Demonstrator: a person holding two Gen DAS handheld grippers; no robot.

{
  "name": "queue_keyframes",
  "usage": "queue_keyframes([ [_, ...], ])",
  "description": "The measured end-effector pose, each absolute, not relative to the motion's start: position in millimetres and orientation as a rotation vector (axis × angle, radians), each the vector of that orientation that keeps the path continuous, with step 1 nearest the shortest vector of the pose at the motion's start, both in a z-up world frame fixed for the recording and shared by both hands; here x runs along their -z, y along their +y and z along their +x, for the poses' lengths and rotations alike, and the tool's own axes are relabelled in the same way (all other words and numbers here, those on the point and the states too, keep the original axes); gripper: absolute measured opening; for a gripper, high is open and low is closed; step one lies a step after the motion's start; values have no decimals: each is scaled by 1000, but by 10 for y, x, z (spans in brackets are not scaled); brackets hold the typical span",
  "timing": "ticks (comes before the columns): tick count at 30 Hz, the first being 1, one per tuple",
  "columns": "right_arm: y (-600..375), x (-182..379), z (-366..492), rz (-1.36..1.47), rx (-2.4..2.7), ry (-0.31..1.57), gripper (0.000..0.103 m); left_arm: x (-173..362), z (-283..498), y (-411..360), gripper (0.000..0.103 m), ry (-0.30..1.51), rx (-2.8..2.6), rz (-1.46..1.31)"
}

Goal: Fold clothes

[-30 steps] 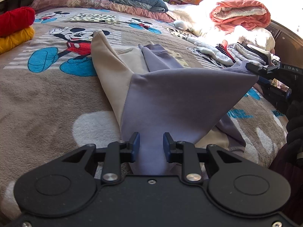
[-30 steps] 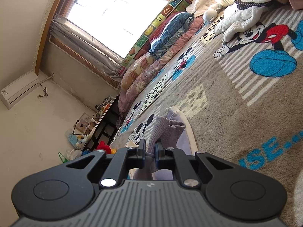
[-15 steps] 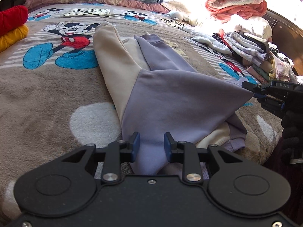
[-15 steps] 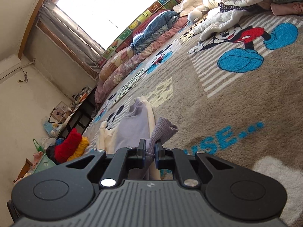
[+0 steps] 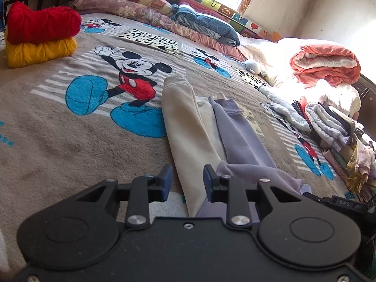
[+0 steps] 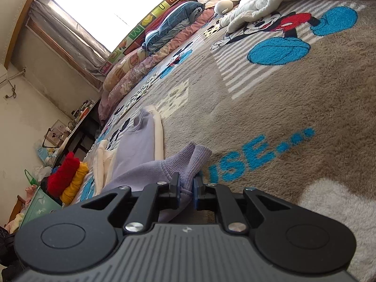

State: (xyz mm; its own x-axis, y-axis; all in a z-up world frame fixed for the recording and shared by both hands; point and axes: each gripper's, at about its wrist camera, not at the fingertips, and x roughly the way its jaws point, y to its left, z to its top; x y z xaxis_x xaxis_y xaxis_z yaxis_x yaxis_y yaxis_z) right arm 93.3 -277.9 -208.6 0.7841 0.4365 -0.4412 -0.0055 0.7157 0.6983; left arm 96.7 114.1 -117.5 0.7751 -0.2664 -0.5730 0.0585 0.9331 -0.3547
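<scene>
A cream and lilac sweatshirt [image 5: 188, 127] lies lengthwise on the cartoon-print bed cover [image 5: 70, 141], its lilac sleeve [image 5: 237, 136] resting on the cream part. My left gripper [image 5: 186, 181] hovers over its near end with the jaws apart. The cloth runs under the gap, and bed cover shows between the left pad and the cream edge. My right gripper [image 6: 186, 188] sits low over the cover, shut on the lilac ribbed hem [image 6: 195, 155], which sticks out past its fingertips. In the left wrist view the right gripper [image 5: 315, 193] sits at the lower right, at the end of the lilac fold.
Folded red and yellow knits [image 5: 40, 37] are stacked at the far left. A pile of unfolded clothes [image 5: 333, 129] and an orange quilt [image 5: 326, 63] lie along the right side. Pillows [image 5: 206, 25] line the head of the bed under the window [image 6: 112, 7].
The lilac panel stretched in the air between both grippers has come down onto the garment. My right gripper sank toward the cover. The left gripper shifted, and the cloth no longer fills its gap.
</scene>
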Motion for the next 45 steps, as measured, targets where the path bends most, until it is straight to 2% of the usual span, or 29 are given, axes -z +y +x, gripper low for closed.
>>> queue_keyframes([
  [17,-2837,2188,1012,799,-267,660,13,1125,2361,1014,26,698,93,-162],
  [25,-2854,2213,1026,836,-272,668,13,1351,2795,900,26,781,87,-112],
  [28,-2857,2230,1034,844,-273,669,13,1490,2874,849,26,818,84,-72],
  [35,-2863,2246,1040,854,-276,671,13,1305,2928,1001,26,756,75,-130],
  [41,-2856,2252,1052,855,-275,671,13,1474,3058,856,25,806,93,-63],
  [45,-2856,2253,1049,855,-277,669,13,1274,2845,1000,26,750,101,-119],
])
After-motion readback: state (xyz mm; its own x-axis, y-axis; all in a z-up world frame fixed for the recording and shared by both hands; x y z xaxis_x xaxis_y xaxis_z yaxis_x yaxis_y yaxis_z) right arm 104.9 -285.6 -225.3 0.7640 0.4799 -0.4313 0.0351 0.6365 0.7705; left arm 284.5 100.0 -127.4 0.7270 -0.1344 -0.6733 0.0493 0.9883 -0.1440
